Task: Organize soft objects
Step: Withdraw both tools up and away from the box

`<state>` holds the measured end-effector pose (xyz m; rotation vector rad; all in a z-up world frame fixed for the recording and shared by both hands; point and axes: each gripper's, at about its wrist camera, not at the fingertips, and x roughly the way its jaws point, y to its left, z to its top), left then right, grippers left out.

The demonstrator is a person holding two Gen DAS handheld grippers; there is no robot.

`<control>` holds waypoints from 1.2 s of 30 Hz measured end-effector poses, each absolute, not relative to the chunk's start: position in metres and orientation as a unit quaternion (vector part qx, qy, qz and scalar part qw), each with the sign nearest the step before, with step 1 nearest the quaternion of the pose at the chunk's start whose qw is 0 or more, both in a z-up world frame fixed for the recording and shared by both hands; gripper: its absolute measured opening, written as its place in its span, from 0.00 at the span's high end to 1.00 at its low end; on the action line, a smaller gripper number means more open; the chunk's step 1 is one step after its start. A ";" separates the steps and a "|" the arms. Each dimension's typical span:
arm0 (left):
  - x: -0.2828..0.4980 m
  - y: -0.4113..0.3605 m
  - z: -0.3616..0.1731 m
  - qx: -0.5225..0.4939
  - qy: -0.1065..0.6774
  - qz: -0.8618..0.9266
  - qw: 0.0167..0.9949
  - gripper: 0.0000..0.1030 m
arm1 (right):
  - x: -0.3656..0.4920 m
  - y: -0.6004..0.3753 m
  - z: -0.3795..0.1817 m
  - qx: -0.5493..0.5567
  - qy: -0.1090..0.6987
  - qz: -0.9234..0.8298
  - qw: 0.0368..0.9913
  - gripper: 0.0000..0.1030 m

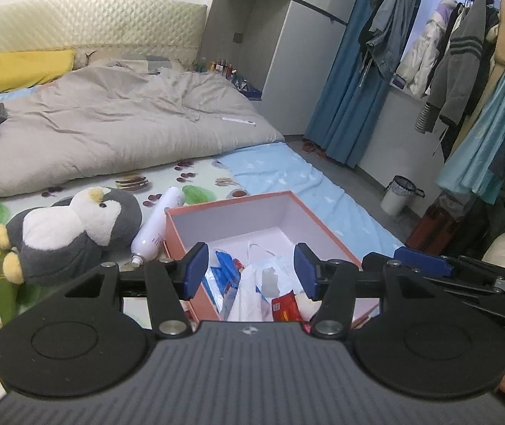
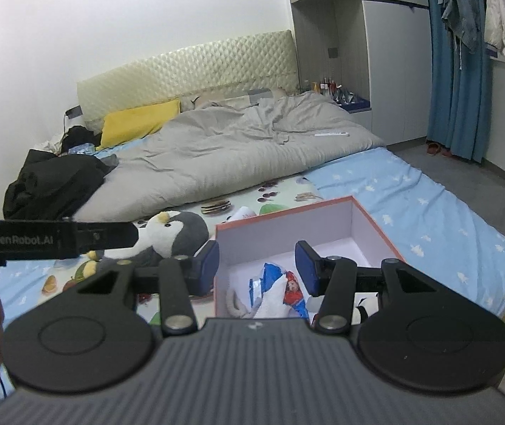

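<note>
Both the left tongs (image 1: 251, 271) and the right tongs (image 2: 257, 268) hang released and empty above the pink box (image 1: 323, 228) on the bed. The penguin plush (image 1: 72, 230) lies just left of the box, beside a white bottle (image 1: 157, 225). The step in hand looks like picking the next soft thing, which calls for swinging left and straddling the plush.

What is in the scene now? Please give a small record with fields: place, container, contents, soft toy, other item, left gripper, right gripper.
place: bed with patterned sheet, bedroom
container: open box, pink outside, white inside
contents: white cloth and plastic packets, heaped at the near end
soft toy: plush penguin, lying left of the box, outside it
other item: white bottle, lying between penguin and box
left gripper: open, nothing between the pads, above the box
right gripper: open, holding nothing, above the box
</note>
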<state>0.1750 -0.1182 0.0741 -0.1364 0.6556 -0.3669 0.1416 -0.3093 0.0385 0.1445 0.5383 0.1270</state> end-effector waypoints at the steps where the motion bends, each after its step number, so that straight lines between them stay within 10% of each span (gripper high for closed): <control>1: 0.168 -0.116 0.075 -0.066 0.318 -0.179 0.929 0.42 | 0.137 -0.308 0.039 0.071 0.263 0.060 0.960 0.51; 36: 0.086 -0.090 0.034 -0.070 0.327 -0.143 0.932 0.42 | 0.055 -0.298 -0.002 0.089 0.287 0.020 0.954 0.51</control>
